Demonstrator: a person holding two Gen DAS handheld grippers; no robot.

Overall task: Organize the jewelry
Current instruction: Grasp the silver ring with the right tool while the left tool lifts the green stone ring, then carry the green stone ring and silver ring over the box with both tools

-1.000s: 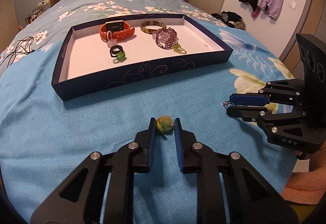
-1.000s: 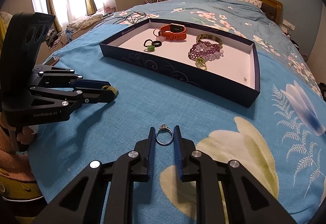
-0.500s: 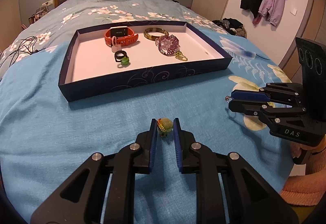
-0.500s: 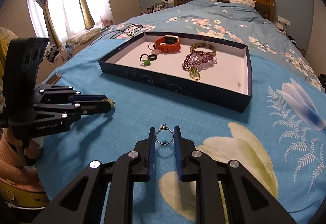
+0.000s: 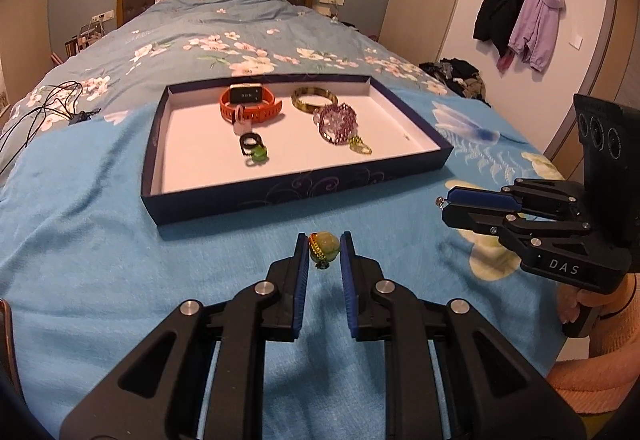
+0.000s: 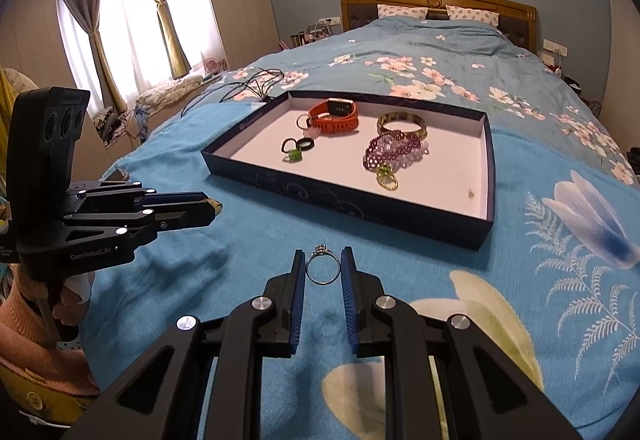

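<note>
Bedroom, grey-blue walls; we work over the blue floral bedspread that fills most of both views. At upper centre of each frame sits the dark, white-lined shallow tray, already holding an orange watch, a bangle, a purple beaded bracelet and a few small rings.

Left gripper, bottom centre of its own view, is clamped on a green stone ring with gold chain trim, lifted clear of the cloth just short of the tray's near wall. Right gripper, bottom centre of its view, pinches a thin silver ring by the sides of its band, stone setting uppermost, also near the tray's front wall.

Handling, as we judge it: both pieces are light and rigid. The silver band looks smooth and likely to twist or slip; hold across the band, never on the setting. The green ring's chain trim may snag.

Both grippers tilt downward toward the tray, each held from the frame's outer edge by a hand in a pink sleeve.
</note>
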